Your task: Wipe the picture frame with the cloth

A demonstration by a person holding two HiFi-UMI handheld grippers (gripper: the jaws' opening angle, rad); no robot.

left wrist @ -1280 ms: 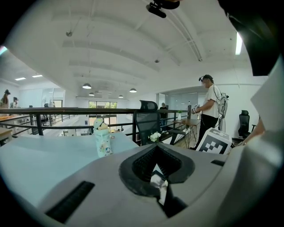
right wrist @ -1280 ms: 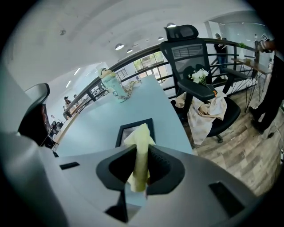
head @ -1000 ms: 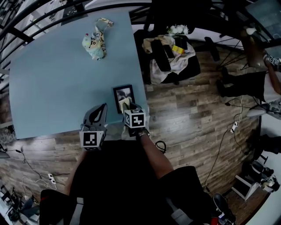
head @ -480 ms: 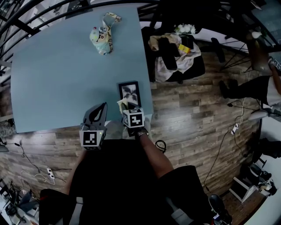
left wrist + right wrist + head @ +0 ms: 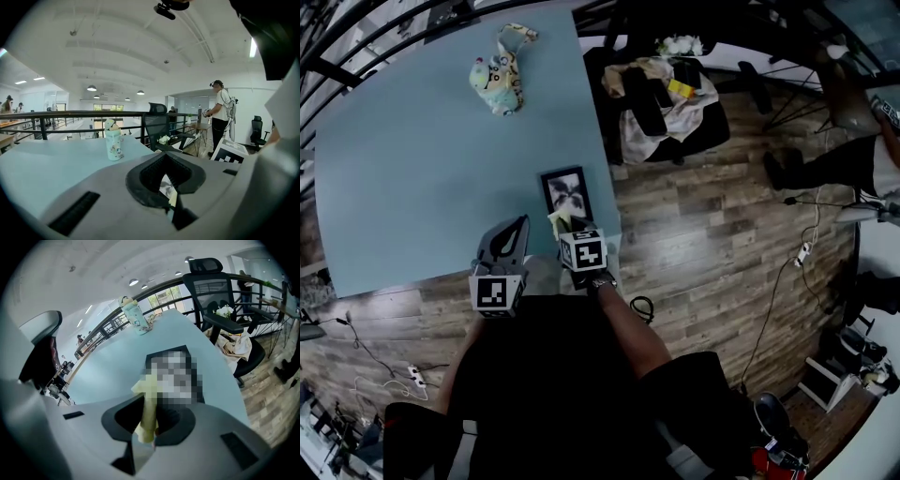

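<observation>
- The picture frame lies flat on the desk, straight ahead of my right jaws and just beyond them. Its long axis runs away from me, in line with those jaws.
- The cloth is a yellow fold pinched upright between my right jaws. Its free end sticks out forward over the frame's near edge. I cannot tell whether it touches the glass.
- My right gripper is clamped on the cloth and is the nearer one to the frame. I judge a wipe needs only a short push forward and down along the frame's length.
- My left gripper has its jaws pressed together on nothing. The frame sits ahead of them and off to their right, so that side could steady it.
- The frame's far side is close to the desk's right edge, so a sideways shove risks sliding it off.
- A patterned bottle stands well ahead and to the left of both jaws, out of the way.
</observation>
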